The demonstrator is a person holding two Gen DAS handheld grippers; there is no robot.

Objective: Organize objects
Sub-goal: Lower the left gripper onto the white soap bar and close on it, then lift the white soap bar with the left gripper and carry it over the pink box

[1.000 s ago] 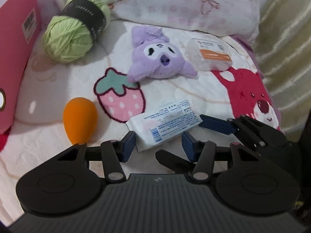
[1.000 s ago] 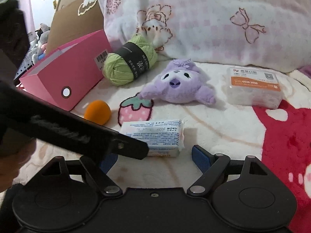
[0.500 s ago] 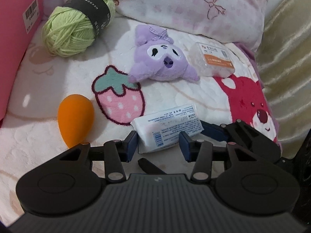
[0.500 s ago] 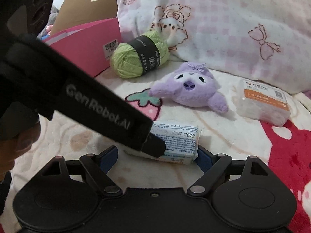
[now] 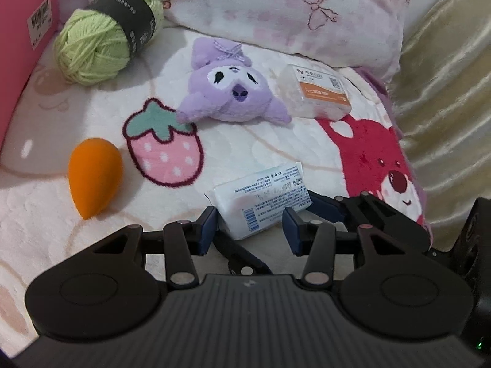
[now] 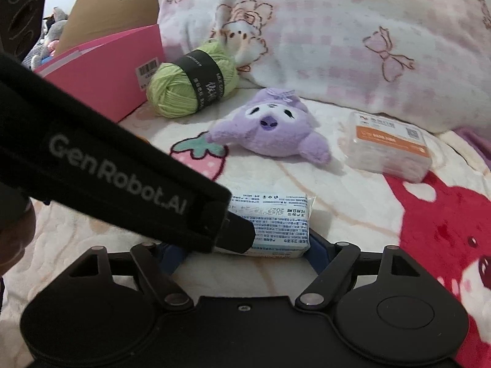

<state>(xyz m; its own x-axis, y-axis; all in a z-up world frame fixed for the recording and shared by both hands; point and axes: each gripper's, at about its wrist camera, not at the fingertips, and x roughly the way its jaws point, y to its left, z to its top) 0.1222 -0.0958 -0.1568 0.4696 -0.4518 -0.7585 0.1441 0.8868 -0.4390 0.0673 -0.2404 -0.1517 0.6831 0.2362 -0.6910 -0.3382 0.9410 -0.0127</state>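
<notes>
A white tissue pack (image 5: 264, 196) with blue print lies on the blanket. My left gripper (image 5: 250, 230) is shut on its near end, a blue pad against each side. In the right wrist view the same pack (image 6: 276, 214) sits between the fingers of my right gripper (image 6: 245, 251), whose jaws are closing; the right pad (image 6: 319, 250) is at the pack's edge. The left gripper's black housing (image 6: 122, 168) crosses that view and hides the other pad. One right finger (image 5: 325, 207) shows beside the pack in the left wrist view.
Further back on the blanket lie a green yarn ball (image 5: 104, 40), a purple plush (image 5: 230, 92), a clear box with an orange label (image 5: 316, 92) and an orange sponge (image 5: 95, 174). A pink box (image 5: 21, 30) stands left, a pillow (image 5: 276, 9) behind, gold fabric (image 5: 445, 76) right.
My left jaws narrowed onto the tissue pack. The right gripper came forward until the pack lay between its fingers, and the left gripper's housing now fills more of the right wrist view.
</notes>
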